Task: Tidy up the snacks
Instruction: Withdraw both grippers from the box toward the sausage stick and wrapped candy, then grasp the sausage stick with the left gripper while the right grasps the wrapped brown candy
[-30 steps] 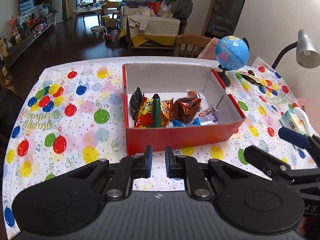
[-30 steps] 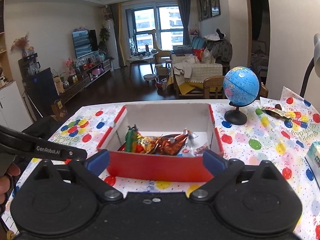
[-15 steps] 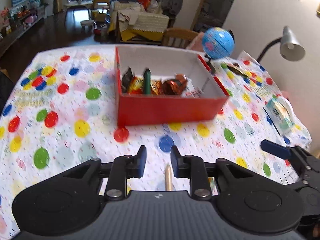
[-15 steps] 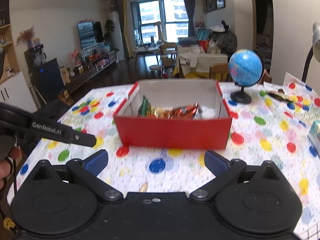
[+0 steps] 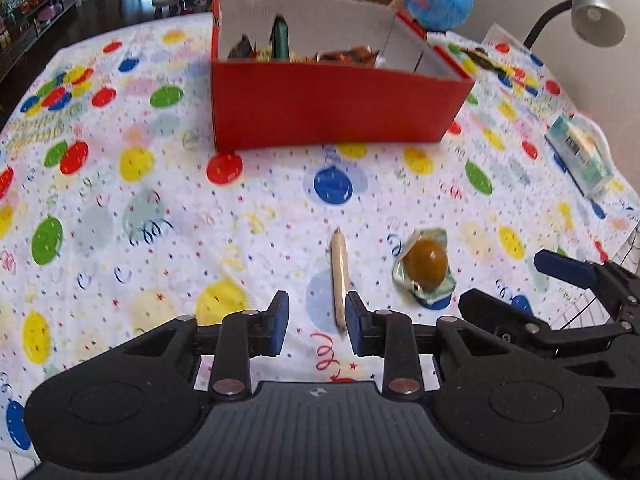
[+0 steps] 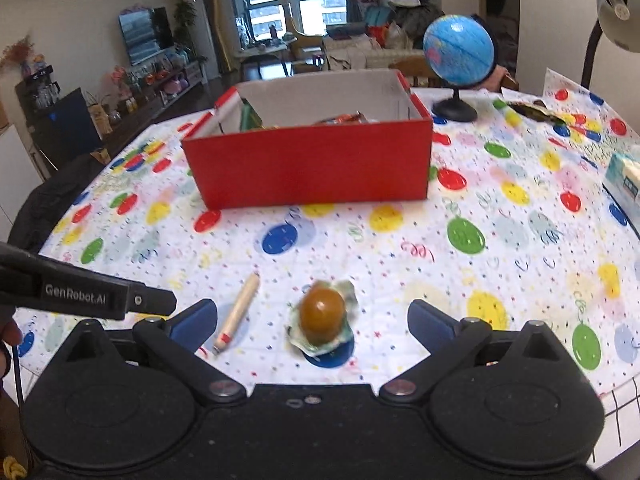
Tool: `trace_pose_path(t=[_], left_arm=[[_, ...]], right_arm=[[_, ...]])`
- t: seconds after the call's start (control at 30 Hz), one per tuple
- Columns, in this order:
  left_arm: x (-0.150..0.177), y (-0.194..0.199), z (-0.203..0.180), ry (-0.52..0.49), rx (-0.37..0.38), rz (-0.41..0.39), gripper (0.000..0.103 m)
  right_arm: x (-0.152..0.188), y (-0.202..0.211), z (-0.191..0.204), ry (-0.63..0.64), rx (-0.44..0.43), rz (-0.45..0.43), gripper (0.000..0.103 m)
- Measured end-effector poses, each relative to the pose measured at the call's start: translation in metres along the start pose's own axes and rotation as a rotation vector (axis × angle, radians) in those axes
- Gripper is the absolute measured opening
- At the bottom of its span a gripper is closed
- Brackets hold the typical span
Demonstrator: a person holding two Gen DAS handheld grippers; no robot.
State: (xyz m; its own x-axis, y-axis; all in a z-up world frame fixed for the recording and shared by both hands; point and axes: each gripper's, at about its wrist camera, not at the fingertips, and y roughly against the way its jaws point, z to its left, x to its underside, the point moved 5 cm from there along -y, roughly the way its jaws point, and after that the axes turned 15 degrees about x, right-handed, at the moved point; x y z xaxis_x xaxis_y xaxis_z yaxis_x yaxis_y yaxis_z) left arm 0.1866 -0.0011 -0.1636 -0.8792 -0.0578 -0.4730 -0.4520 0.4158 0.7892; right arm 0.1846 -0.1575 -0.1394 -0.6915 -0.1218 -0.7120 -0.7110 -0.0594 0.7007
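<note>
White cloth printed with coloured balloons covers the table. Red cardboard box stands on it toward the far side, open-topped, with wrapped snacks inside. Beyond the box's right corner stands a blue globe; a grey lamp leans in at the right edge.

Left gripper: jaws parted by a narrow gap, pads pressing on nothing. A tan stick snack lies on the cloth with its near end between the fingertips, close to the right pad; contact cannot be told.

Right gripper: jaws spread wide, empty. A brown round snack in clear crinkled wrap lies on the cloth between the two fingers, apart from both, just beside the stick snack.
</note>
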Motion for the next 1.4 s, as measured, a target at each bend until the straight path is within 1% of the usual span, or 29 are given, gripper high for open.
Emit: trace_pose_path(t=[0.23, 0.3, 0.47, 0.53, 0.57, 0.6, 0.67, 0.8, 0.97, 1.13, 1.17, 1.2, 1.27, 1.3, 1.4], left_arm=[[0.005, -0.020, -0.002, -0.008, -0.004, 0.034, 0.029], [0.006, -0.024, -0.003, -0.015, 0.004, 0.038, 0.029], [0.005, -0.034, -0.003, -0.006, 0.022, 0.049, 0.030], [0.004, -0.037, 0.000, 0.009, 0.023, 0.049, 0.049], [0.003, -0.038, 0.002, 0.020, 0.016, 0.046, 0.061], [0.003, -0.039, 0.005, 0.032, 0.018, 0.045, 0.067], [0.002, -0.042, 0.007, 0.052, 0.029, 0.054, 0.067], [0.002, -0.049, 0.007, 0.052, 0.013, 0.063, 0.067], [0.001, -0.058, 0.008, 0.059, -0.050, 0.063, 0.067], [-0.001, -0.064, 0.009, 0.068, -0.095, 0.053, 0.067], [-0.001, -0.065, 0.009, 0.069, -0.099, 0.051, 0.067], [-0.001, -0.065, 0.008, 0.068, -0.102, 0.049, 0.066], [-0.001, -0.066, 0.007, 0.064, -0.115, 0.044, 0.066], [0.000, -0.067, 0.006, 0.063, -0.118, 0.042, 0.066], [0.001, -0.068, -0.001, 0.044, -0.086, 0.047, 0.066]], right_arm=[[0.007, -0.012, -0.005, -0.006, -0.016, 0.023, 0.101], [0.006, -0.015, -0.005, -0.010, -0.030, 0.023, 0.102], [0.003, -0.026, -0.007, -0.013, -0.032, 0.032, 0.102], [0.002, -0.029, -0.008, -0.014, -0.037, 0.035, 0.102], [0.002, -0.031, -0.009, -0.016, -0.042, 0.036, 0.102], [0.001, -0.032, -0.010, -0.023, -0.046, 0.036, 0.102], [0.001, -0.035, -0.012, -0.022, -0.048, 0.045, 0.102], [0.000, -0.041, -0.013, -0.014, -0.053, 0.054, 0.102], [-0.003, -0.054, -0.017, -0.050, -0.034, 0.091, 0.100], [-0.002, -0.067, -0.019, -0.084, -0.030, 0.145, 0.095], [-0.002, -0.070, -0.021, -0.102, -0.032, 0.161, 0.092], [-0.001, -0.073, -0.022, -0.117, -0.036, 0.174, 0.086], [0.000, -0.076, -0.022, -0.129, -0.043, 0.191, 0.081], [0.000, -0.077, -0.022, -0.129, -0.044, 0.194, 0.081], [-0.001, -0.079, -0.022, -0.137, -0.052, 0.204, 0.080]])
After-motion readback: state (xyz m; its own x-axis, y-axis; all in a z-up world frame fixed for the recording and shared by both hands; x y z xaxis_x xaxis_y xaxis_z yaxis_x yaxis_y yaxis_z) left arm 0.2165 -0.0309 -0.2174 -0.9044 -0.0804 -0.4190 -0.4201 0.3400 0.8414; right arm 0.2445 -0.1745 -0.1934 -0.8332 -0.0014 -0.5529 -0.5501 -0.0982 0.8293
